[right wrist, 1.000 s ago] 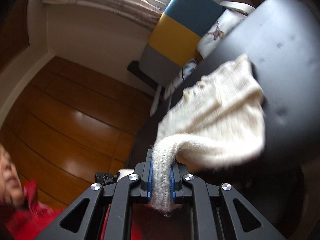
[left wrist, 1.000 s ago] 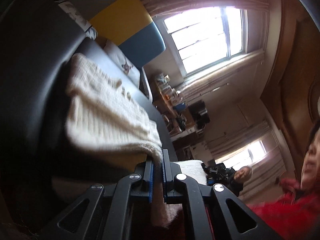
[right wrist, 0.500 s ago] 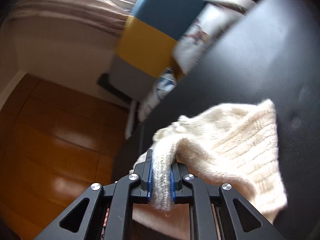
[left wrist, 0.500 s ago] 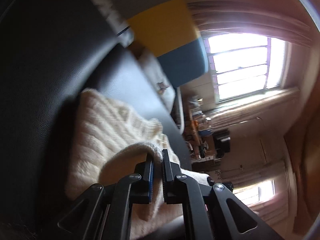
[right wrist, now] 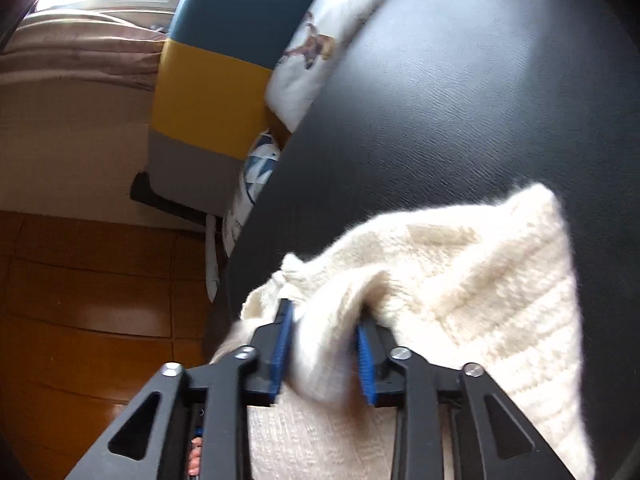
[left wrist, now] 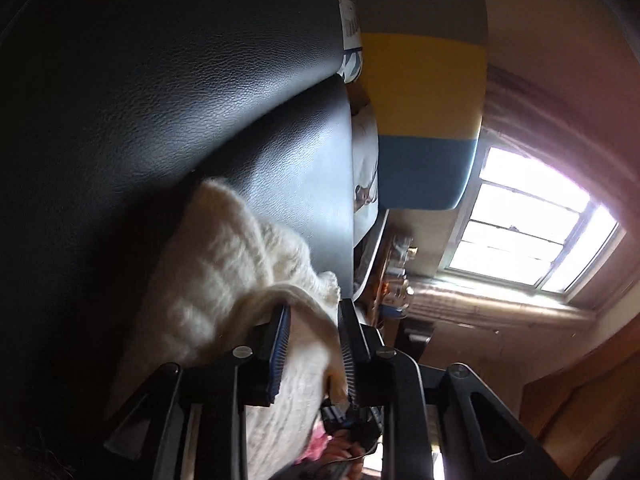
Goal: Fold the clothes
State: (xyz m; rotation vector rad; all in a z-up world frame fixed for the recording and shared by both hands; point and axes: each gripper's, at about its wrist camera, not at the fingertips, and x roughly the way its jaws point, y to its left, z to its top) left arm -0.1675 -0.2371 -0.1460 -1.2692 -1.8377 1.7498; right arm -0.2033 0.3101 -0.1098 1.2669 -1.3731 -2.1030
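with both my left gripper [left wrist: 312,340] and right gripper [right wrist: 324,348] parted around the cream sweater [right wrist: 480,280], loose knit between them could snag and undo the fold.

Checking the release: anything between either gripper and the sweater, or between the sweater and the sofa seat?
Nothing visible. The cream sweater lies directly on the black sofa seat, with its edge between the open jaws of the left gripper and right gripper.

One cream sweater [right wrist: 472,280], one black sofa [right wrist: 460,100], two printed cushions [right wrist: 316,56], one window [left wrist: 528,232].
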